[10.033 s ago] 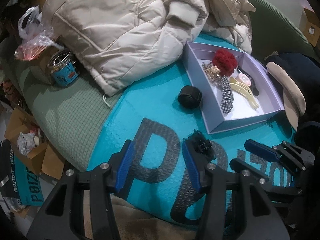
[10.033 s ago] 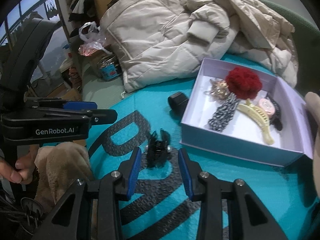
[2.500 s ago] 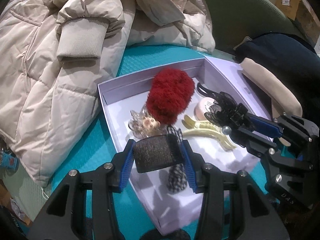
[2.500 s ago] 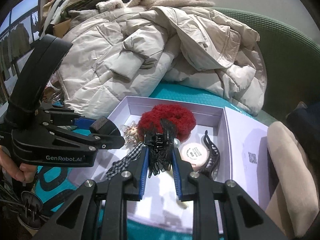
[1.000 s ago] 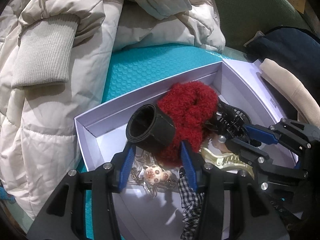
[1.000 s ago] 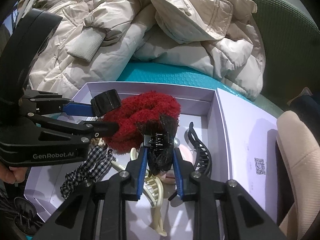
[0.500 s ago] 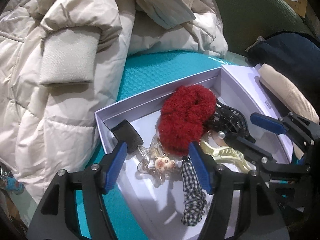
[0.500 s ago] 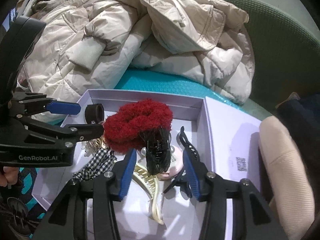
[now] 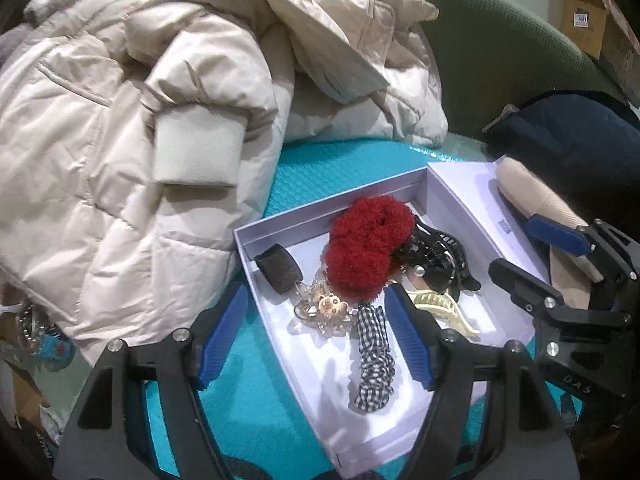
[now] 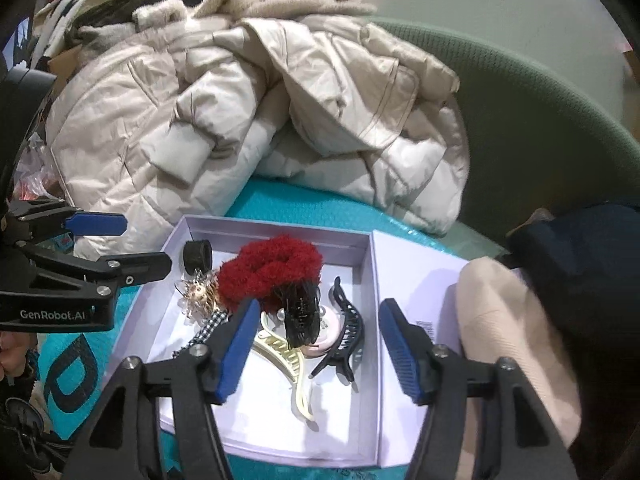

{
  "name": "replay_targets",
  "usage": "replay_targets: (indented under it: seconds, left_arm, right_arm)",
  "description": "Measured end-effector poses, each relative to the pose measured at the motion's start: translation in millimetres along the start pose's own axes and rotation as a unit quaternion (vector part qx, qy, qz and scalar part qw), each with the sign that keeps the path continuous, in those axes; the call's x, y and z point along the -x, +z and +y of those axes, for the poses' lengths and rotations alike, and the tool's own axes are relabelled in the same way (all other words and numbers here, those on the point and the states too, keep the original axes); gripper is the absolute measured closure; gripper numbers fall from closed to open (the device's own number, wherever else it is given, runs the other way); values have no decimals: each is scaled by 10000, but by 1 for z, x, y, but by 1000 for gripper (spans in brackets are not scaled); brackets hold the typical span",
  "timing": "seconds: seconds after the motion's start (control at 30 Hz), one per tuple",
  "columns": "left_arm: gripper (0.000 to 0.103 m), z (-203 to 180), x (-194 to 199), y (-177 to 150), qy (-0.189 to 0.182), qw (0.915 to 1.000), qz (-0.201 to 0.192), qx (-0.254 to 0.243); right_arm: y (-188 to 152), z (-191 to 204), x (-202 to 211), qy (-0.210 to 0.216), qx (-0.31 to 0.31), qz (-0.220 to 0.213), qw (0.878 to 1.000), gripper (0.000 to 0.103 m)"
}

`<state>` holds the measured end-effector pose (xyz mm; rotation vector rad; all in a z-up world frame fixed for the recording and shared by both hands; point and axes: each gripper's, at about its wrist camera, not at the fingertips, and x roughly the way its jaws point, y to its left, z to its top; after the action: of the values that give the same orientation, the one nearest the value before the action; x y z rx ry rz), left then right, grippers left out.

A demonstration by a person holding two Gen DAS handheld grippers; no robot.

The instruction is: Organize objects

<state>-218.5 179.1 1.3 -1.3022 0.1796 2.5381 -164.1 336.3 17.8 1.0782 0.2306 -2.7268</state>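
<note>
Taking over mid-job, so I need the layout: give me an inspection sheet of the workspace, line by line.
Surface: teal bubble mailer with dark lettering.
Job's things: all inside the lavender box: black roll, red scrunchie, charm keyring, checked scrunchie, cream claw clip, black lace clip, black claw clip.
Clutter: beige puffer jacket beside the box; jar at left.
Grippers: left gripper and right gripper above the box, jaws opening, nothing between them.
Cables: nothing seen.
Surroundings: green chair back, cardboard boxes.
</note>
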Motion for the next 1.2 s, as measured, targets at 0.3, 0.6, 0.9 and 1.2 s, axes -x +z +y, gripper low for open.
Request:
replay_targets:
  seconds: [0.3, 0.6, 0.9, 1.2]
  left_arm:
    - [20, -1, 55, -11, 140, 9996, -261, 5]
    - [16, -4, 99, -33, 225, 9987, -464, 53]
    - [12, -10, 133, -65, 381, 9976, -566, 94]
    - [8, -11, 149, -100, 514, 9972, -498, 206]
  right_arm:
    - [-1, 7, 42, -156, 22, -213, 9996, 31]
    - [-13, 12, 76, -240, -101, -282, 9993, 27]
    - [-35, 26, 95, -356, -191, -138, 9991, 23]
    - [-60, 43, 104, -332, -181, 76, 9993, 23]
